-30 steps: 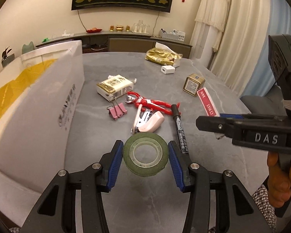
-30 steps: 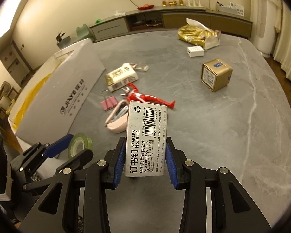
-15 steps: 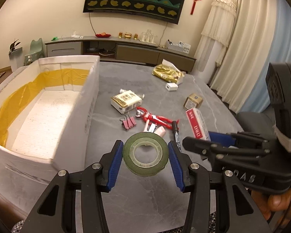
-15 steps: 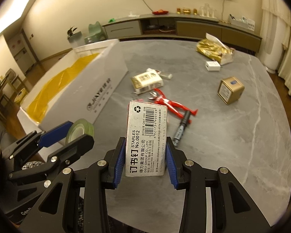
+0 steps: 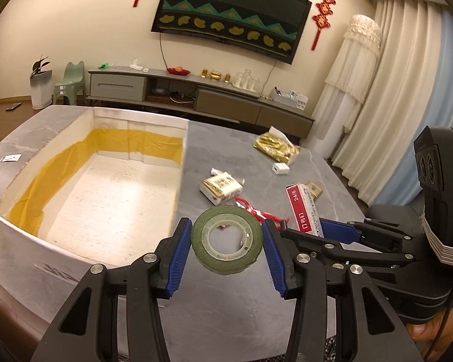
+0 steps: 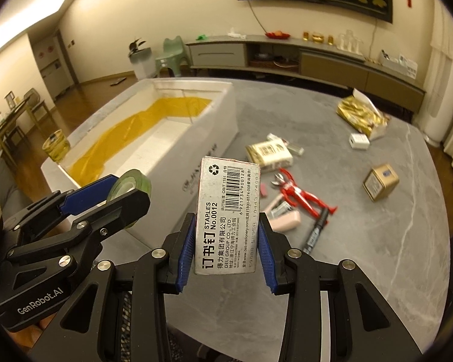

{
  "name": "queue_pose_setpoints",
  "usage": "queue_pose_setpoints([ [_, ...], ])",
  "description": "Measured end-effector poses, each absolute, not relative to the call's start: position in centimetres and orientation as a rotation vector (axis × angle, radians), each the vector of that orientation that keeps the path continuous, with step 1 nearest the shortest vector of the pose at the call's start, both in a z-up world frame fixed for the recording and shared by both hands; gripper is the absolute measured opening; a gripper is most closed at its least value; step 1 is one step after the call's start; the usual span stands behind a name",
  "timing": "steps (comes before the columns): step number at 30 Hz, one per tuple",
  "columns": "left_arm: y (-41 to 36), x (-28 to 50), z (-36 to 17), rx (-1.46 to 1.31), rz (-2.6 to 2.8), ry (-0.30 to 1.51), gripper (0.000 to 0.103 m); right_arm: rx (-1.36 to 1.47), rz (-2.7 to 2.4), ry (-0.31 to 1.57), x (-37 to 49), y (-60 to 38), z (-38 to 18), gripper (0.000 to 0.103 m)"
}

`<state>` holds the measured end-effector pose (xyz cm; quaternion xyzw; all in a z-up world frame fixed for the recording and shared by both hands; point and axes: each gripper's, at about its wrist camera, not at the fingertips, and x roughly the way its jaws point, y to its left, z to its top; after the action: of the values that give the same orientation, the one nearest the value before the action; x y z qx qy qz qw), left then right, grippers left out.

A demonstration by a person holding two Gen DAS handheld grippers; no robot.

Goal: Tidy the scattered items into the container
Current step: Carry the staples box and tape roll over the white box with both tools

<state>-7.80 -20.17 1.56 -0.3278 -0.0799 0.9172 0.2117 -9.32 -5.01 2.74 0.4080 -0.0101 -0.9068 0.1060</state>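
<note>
- The left gripper (image 5: 227, 252) is clenched on a green tape roll (image 5: 226, 240), low in the frame's centre.
- The right gripper (image 6: 226, 252) grips a staples box (image 6: 228, 215) upright, centre frame.
- The white container (image 5: 178, 181), yellow-lined, fills the left half.
- Red pliers (image 6: 297, 191) and a black marker (image 6: 315, 233) lie on the grey table (image 6: 377, 241), right of centre.

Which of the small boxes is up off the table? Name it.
The staples box, clamped between the right gripper's blue pads. The gold tin, white and gold carton and small white adapter box all lie on the grey table.
</note>
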Motion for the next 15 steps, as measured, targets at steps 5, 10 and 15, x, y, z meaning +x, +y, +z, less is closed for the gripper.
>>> queue_pose_setpoints([
  [5,-22.2,-8.2,2.3,-0.891,2.577,-0.258,0.049,1.174,-2.653,0.022,-10.0,-7.0,3.8,0.041],
  [10,-24.1,-8.8,2.7,-0.879,2.604,-0.285,0.049,1.160,-2.630,0.066,-10.8,-8.9,4.3,0.041],
  [15,-25.7,-9.4,3.0,-0.872,2.624,-0.308,0.049,1.148,-2.608,0.107,-11.8,-10.7,4.8,0.041],
])
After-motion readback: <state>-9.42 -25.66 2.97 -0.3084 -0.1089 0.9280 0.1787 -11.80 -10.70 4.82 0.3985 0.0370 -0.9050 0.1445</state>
